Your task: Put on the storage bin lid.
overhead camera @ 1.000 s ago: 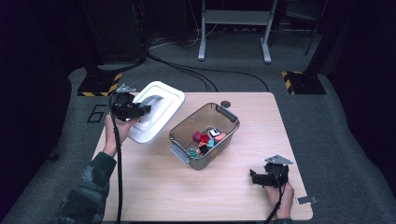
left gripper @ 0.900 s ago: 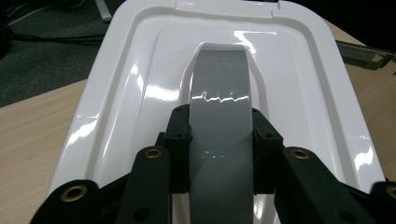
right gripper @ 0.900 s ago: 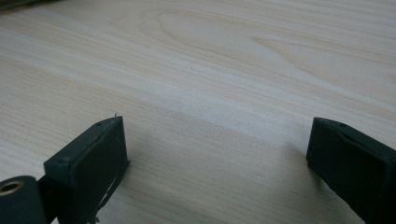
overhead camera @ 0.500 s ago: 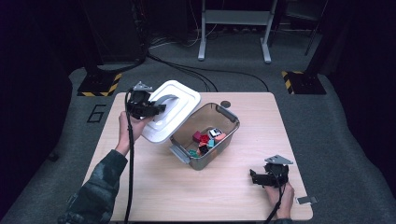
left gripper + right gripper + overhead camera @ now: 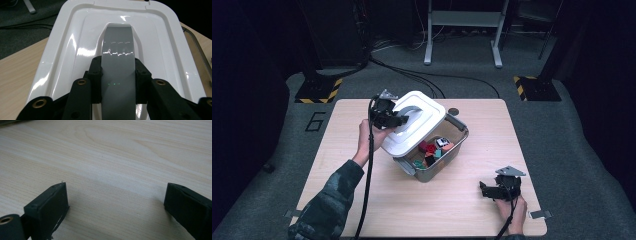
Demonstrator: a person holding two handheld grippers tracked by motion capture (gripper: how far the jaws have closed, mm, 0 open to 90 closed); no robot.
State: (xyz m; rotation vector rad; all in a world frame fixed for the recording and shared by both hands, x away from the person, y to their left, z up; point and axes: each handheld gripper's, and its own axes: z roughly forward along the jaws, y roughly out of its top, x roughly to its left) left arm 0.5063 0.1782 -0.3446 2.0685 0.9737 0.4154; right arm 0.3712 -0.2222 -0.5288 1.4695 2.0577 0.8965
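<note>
A white lid point(image 5: 414, 130) with a grey handle point(image 5: 408, 113) hangs tilted over the left part of a clear bin point(image 5: 451, 148) that holds several small coloured toys point(image 5: 434, 149). My left gripper point(image 5: 395, 119) is shut on the grey handle point(image 5: 117, 67), its pads pressing both sides of the strip, with the white lid point(image 5: 70, 47) spread beyond. My right gripper point(image 5: 486, 190) rests low near the table's front right corner. In the right gripper view its jaws stand wide apart with bare wood point(image 5: 112, 165) between them; the right gripper point(image 5: 116, 200) is open.
The wooden table point(image 5: 337, 165) has bare room at the left and front. A small dark disc point(image 5: 454, 111) lies behind the bin. Beyond the table lie grey carpet, cables, yellow-black floor markers point(image 5: 317, 90) and a metal stand point(image 5: 462, 30).
My left gripper has carried the white lid to the right, from beside the bin to over its left part. The right gripper has not moved.
</note>
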